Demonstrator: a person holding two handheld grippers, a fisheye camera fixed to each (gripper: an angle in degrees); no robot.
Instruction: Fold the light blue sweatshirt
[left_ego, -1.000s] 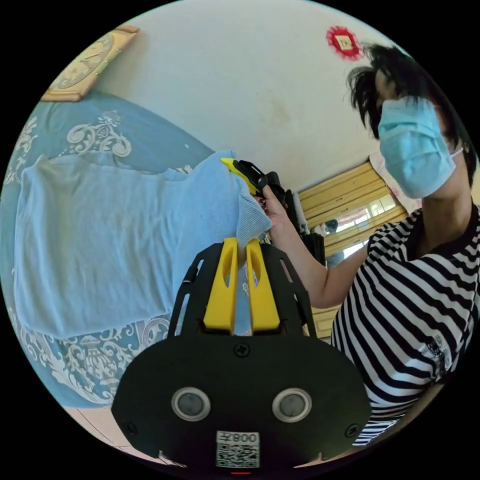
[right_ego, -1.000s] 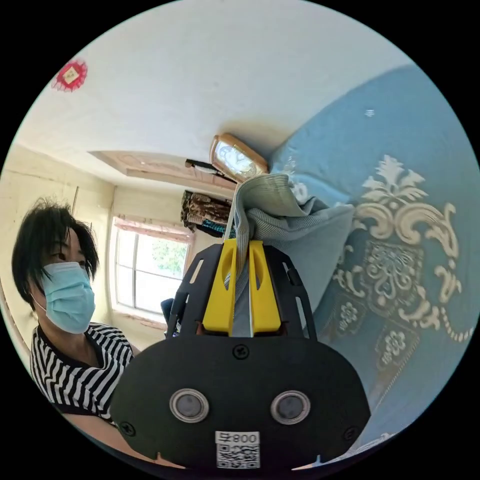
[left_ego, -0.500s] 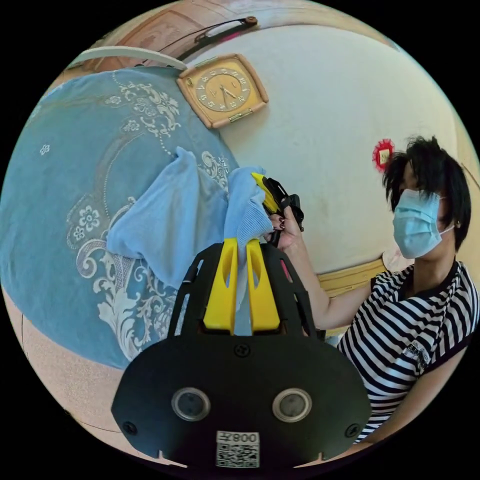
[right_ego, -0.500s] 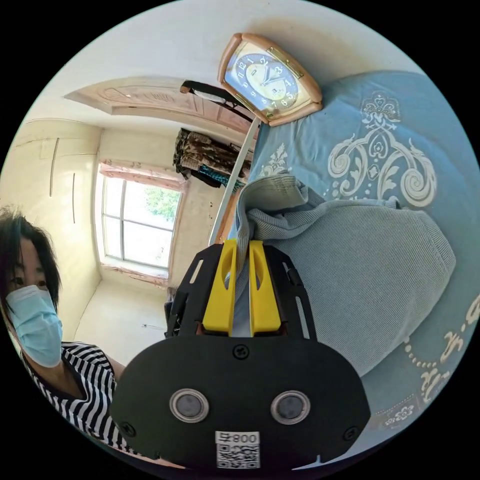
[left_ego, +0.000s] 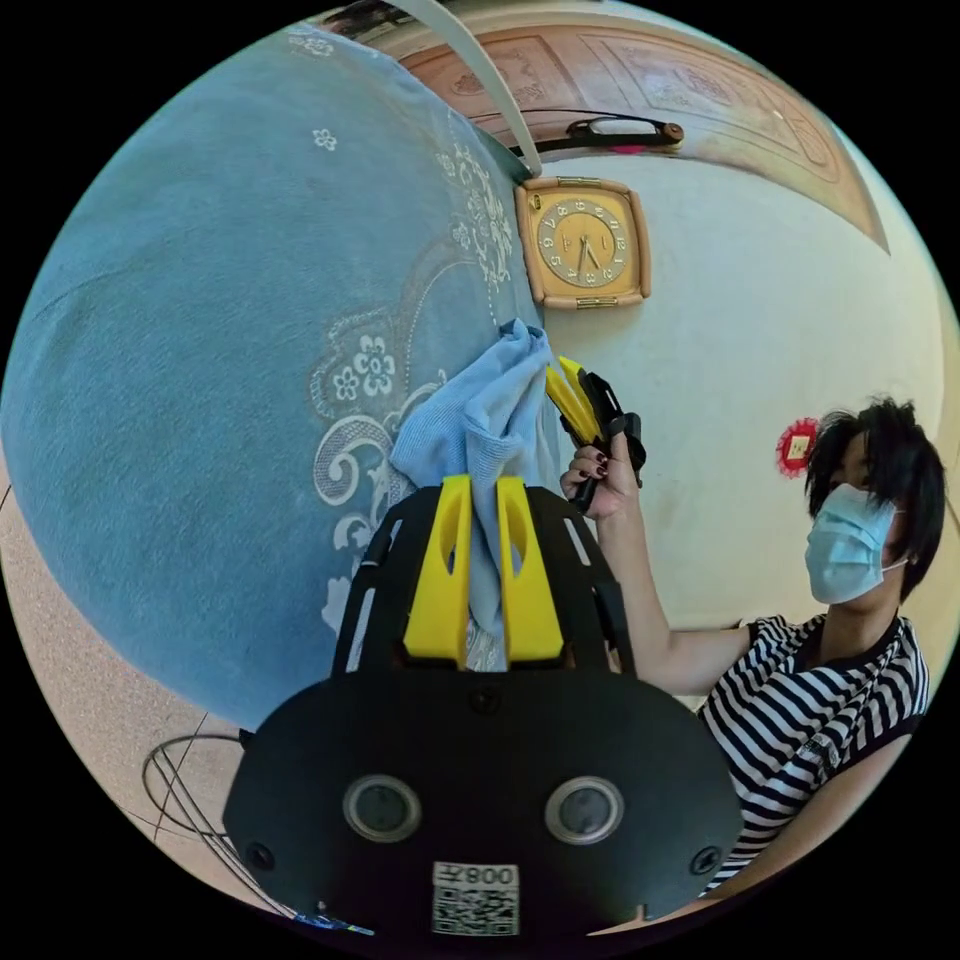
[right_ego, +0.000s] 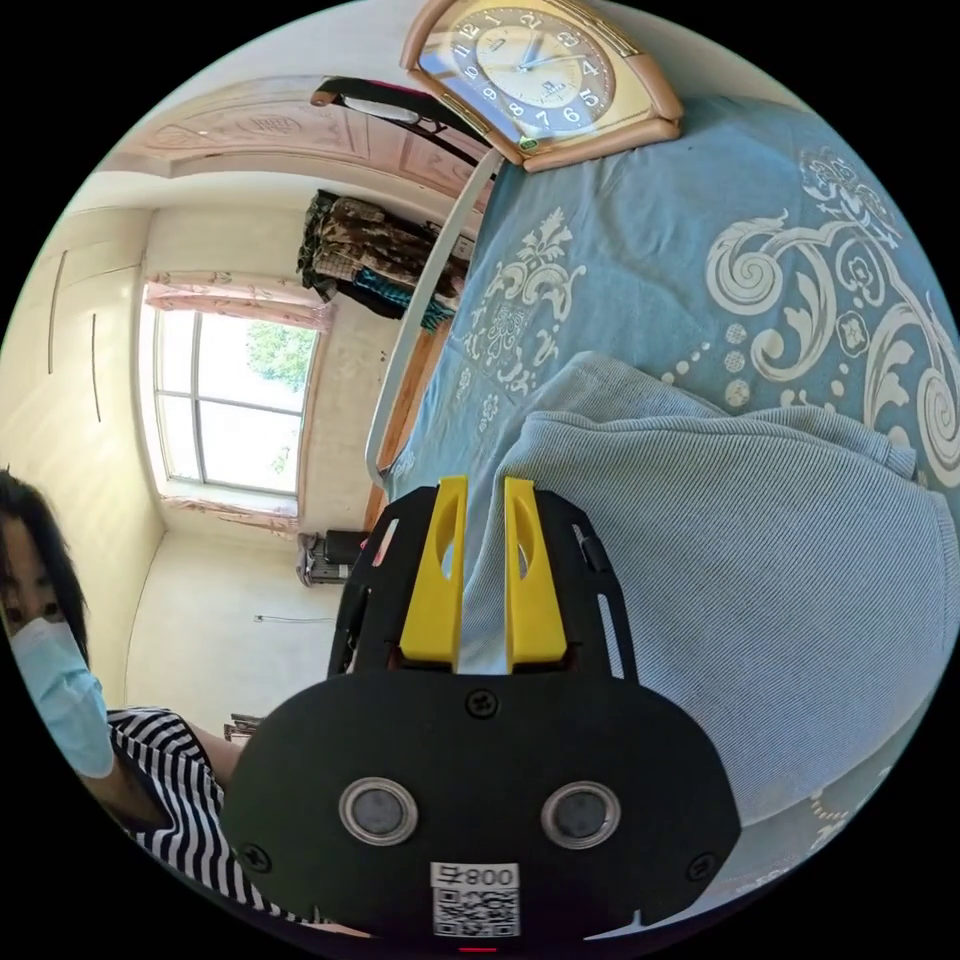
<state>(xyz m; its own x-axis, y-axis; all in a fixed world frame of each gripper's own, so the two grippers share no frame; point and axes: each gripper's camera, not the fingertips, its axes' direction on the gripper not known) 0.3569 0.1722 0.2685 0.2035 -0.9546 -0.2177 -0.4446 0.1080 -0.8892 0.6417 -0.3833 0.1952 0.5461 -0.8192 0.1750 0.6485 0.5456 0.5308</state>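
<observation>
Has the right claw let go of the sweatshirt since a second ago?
Yes. The right claw now stands open, with the sweatshirt lying on the blue bedspread instead of pinched up.

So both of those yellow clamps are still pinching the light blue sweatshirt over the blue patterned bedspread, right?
Not quite. The left gripper pinches the sweatshirt over the bedspread, but the right gripper has let go. In the right gripper view its jaws stand apart with nothing between them, and the sweatshirt lies loose beside them. The left gripper view shows those jaws parted too.
</observation>
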